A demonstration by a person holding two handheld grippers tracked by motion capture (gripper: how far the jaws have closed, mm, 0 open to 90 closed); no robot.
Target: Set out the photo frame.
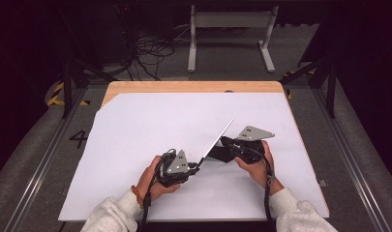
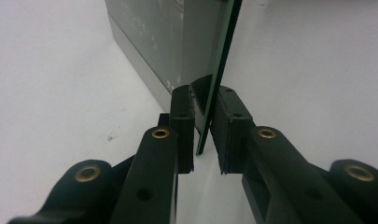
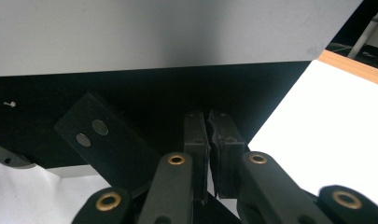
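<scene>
A thin grey panel [image 1: 218, 140] stands tilted up from the white sheet, its lower corner toward me on the left. My left gripper [image 1: 196, 167] is shut on that lower edge; in the left gripper view the panel's thin dark-green edge [image 2: 221, 60] runs between the jaws of the left gripper [image 2: 203, 100]. A black base [image 1: 221, 153] lies under the panel. My right gripper [image 1: 226, 142] is at that base from the right. In the right gripper view the right gripper [image 3: 208, 121] is pressed shut on a thin black flap, under the grey panel [image 3: 154, 32].
A large white sheet [image 1: 135, 125] covers the wooden table [image 1: 193, 87]. A black tab with two silver dots [image 3: 107, 140] lies left of the right jaws. Beyond the table's far edge are a white frame stand [image 1: 230, 29] and cables [image 1: 145, 53] on the floor.
</scene>
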